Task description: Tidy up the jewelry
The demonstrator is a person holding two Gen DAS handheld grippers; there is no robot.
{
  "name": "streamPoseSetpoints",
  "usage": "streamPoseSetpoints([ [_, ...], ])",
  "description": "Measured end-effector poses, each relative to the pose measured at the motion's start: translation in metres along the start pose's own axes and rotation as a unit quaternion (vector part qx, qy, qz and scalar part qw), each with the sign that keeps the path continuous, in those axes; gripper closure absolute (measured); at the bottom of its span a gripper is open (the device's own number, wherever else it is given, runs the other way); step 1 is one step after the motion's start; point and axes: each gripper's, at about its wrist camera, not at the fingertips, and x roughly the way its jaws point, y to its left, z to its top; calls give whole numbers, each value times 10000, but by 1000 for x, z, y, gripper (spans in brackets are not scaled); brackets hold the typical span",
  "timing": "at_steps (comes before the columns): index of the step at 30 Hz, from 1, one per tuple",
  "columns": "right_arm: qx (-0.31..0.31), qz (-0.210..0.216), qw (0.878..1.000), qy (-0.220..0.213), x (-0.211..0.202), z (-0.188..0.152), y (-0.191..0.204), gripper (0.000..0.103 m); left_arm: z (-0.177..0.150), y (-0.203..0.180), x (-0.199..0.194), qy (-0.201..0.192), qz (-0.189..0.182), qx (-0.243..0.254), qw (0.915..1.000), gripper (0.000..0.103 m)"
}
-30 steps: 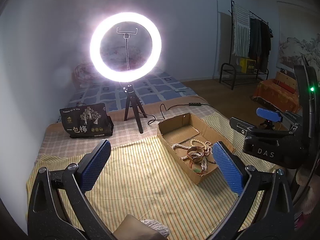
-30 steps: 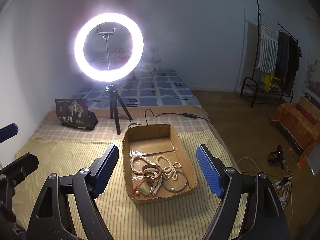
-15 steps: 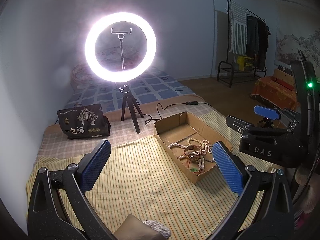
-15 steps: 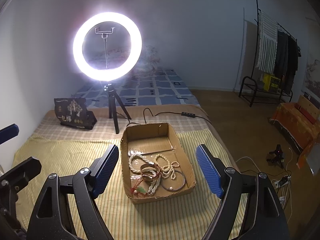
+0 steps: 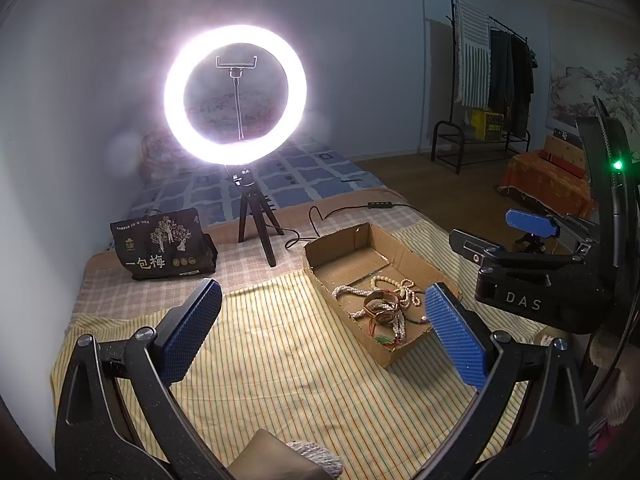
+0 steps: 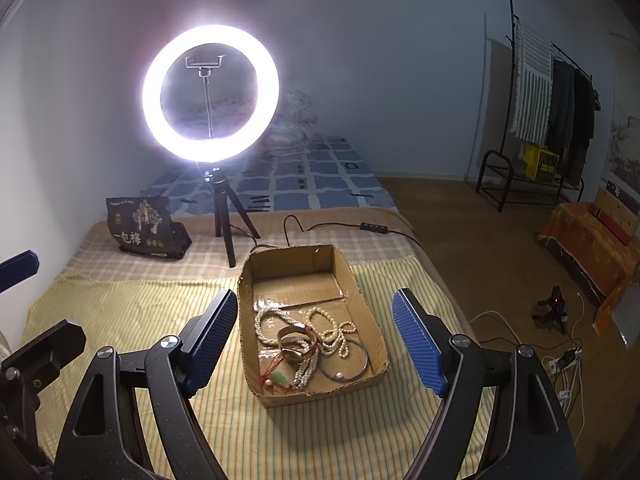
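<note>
Nothing moved since earlier frames: your left tool (image 5: 324,336) and right tool (image 6: 314,344) stay wide, empty, above the bed (image 6: 120,304); jewelry (image 6: 304,340) sits tangled in the box (image 6: 360,280).

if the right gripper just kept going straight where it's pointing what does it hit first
Most likely the cardboard box, or the tangled jewelry inside it. The right gripper is open and tilted downward, with the box framed between its fingers. Depth is hard to judge, so which comes first is uncertain.
</note>
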Motion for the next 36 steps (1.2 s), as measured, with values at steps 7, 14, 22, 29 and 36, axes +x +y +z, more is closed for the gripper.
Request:
streamPoseSetpoints([
  [7, -4, 2, 10000, 4, 0, 0, 0, 23, 0, 0, 0, -16, 5, 5, 10000, 0],
  [14, 2, -2, 10000, 7, 0, 0, 0, 23, 0, 0, -1, -10, 8, 7, 10000, 0],
  [22, 3, -8, 10000, 6, 0, 0, 0, 23, 0, 1, 0, 4, 13, -2, 10000, 0],
  [29, -19, -22, 10000, 20, 0, -3, 0, 23, 0, 0, 0, 49, -10, 33, 10000, 0],
  [36, -37, -48, 10000, 31, 0, -4, 0, 23, -1, 0, 0, 16, 82, 63, 9999, 0],
])
